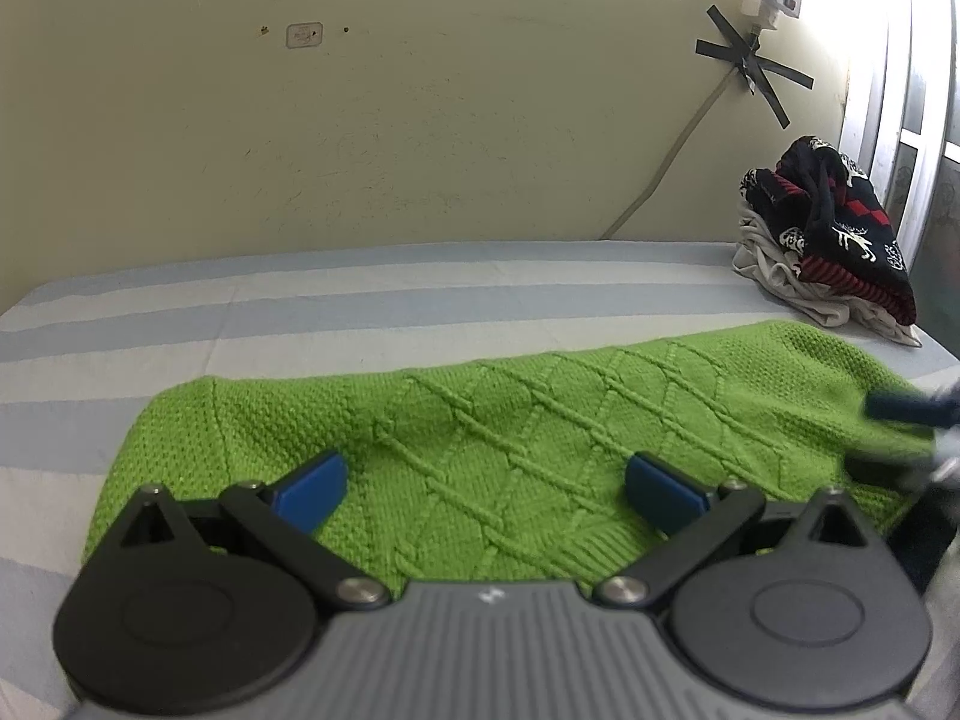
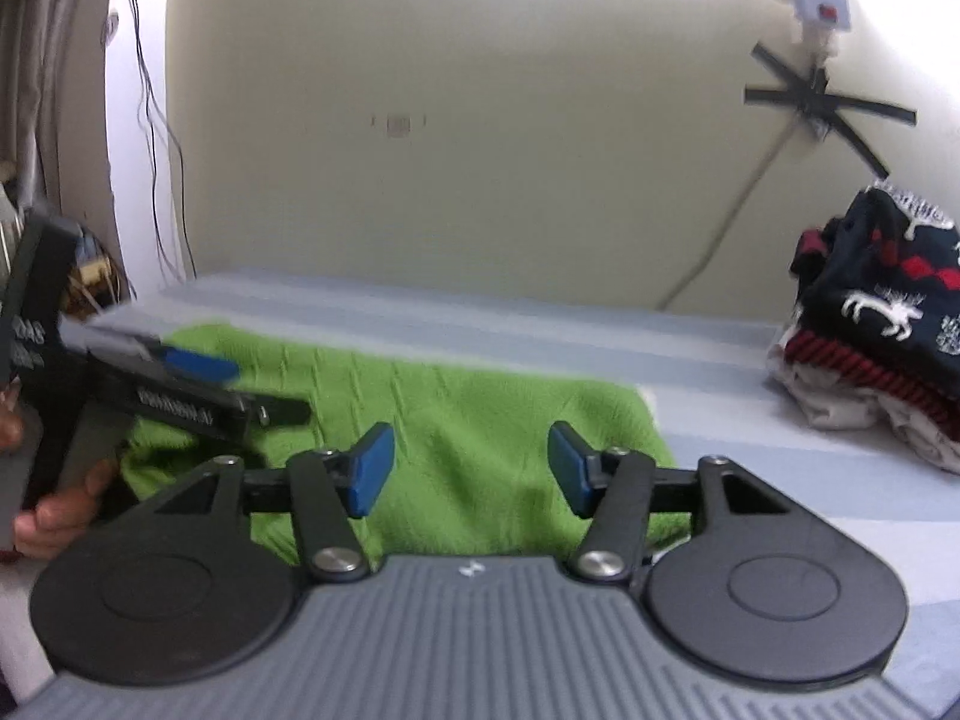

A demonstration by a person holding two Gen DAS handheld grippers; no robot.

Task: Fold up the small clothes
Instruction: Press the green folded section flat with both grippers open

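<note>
We see our left tool (image 1: 486, 489) low over the green sweater (image 1: 510, 438). Its two blue pads (image 1: 312, 495) stand wide apart, and nothing is between them but the knit below. We cannot tell if the pads touch the wool.

Our right tool (image 2: 471, 474) is over the other end of the same sweater (image 2: 456, 420). Its blue pads (image 2: 372, 474) are apart too, with green wool showing in the gap. It holds nothing.

In the left view the right tool shows as a blur at the right edge, over the sweater's end. In the right view the left tool (image 2: 198, 372) comes in from the left side, also blurry, with a hand (image 2: 54, 516) around its grip.

The sweater lies flat on the bed (image 1: 300, 300), stretched across from left to right. It has raised lines that cross like diamonds. The bed has a sheet with pale blue and white stripes.

Far off in the right corner of the bed is a pile of clothes (image 1: 834, 240). On top is a dark one with red bits and white deer, and under it something white.

Behind the bed is a cream wall (image 1: 450, 120). A cord (image 1: 672, 156) runs down the wall, held by black tape (image 1: 756, 66) in a star shape.
</note>
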